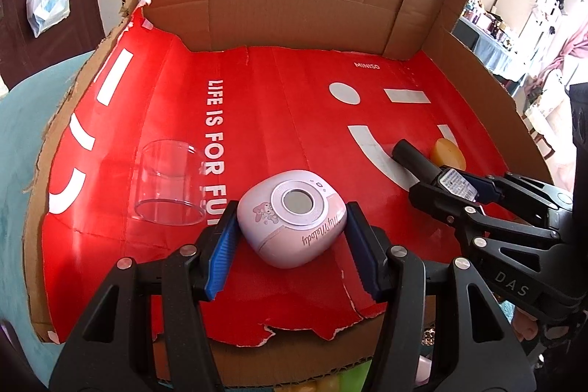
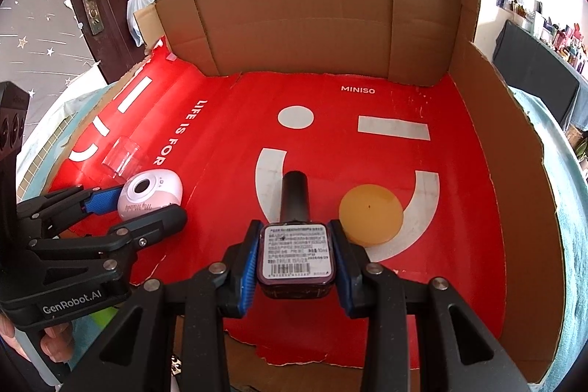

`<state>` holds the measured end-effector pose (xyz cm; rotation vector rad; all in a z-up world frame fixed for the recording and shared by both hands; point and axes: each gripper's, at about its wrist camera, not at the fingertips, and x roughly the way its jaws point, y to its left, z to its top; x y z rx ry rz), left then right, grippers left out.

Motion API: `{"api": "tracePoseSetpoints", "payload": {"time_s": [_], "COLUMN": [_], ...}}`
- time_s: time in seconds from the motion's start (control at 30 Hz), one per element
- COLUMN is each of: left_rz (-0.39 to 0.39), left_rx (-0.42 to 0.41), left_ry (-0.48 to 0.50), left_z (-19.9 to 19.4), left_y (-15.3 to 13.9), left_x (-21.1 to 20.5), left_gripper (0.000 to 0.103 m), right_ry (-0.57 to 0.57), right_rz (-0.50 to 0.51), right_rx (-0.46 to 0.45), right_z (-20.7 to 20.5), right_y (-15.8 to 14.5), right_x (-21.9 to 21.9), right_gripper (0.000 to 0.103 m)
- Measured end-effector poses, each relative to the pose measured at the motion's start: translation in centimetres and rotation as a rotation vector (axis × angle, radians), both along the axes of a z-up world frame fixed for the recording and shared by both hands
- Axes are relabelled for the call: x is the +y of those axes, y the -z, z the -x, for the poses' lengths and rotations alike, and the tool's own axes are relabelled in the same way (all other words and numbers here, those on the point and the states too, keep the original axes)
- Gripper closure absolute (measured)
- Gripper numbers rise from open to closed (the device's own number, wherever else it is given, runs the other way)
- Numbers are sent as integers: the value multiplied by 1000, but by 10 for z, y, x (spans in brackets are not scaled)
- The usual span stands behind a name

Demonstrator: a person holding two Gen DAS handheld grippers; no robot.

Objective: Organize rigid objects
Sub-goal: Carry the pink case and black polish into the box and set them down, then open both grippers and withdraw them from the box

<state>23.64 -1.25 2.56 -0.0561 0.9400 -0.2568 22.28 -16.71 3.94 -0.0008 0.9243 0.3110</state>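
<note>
Both grippers grip items on the red MINISO cardboard sheet (image 2: 367, 142).

The left gripper (image 1: 290, 237) clamps a pink My Melody gadget (image 1: 292, 219), just right of the clear plastic cup (image 1: 169, 182). The right gripper (image 2: 294, 259) clamps a dark nail polish bottle (image 2: 296, 256), well right of the cup and just left of an orange disc (image 2: 371, 212).

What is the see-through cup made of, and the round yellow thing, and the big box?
The see-through cup looks like clear plastic, maybe glass: the red floor shows through it. The round yellow thing looks waxy or soapy: dull, slightly see-through, no shine. The big box is cardboard: brown, creased walls with torn edges.
</note>
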Motion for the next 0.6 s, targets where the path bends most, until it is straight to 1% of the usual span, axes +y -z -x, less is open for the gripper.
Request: {"api": "tracePoseSetpoints", "payload": {"time_s": [0.1,0.2,0.27,0.3,0.43,0.47,0.5,0.57,0.6], "left_rz": [-16,-11,1,4,-2,-4,-8,-11,-13], "left_rx": [-6,-4,-2,-4,-23,-26,-31,-39,-41], "left_ry": [-2,-3,-4,-7,-11,-12,-14,-18,-22], "left_z": [0,0,0,0,3,4,6,8,9], "left_y": [0,0,-1,-1,-6,-7,-9,-11,-13], "left_x": [-1,0,2,4,6,6,6,7,7], "left_gripper": [49,48,43,39,38,38,37,35,30], "right_ry": [2,3,1,2,3,4,4,4,4], "right_rz": [-2,-2,-2,0,-1,1,0,-6,-8], "right_rx": [3,2,-5,-10,-28,-35,-41,-54,-60], "right_z": [0,0,1,1,5,6,7,11,13], "right_y": [0,0,-1,-2,-7,-10,-11,-16,-18], "right_x": [0,0,0,0,-1,-1,-1,-2,-2], "right_gripper": [65,65,65,65,64,63,59,55,54]}}
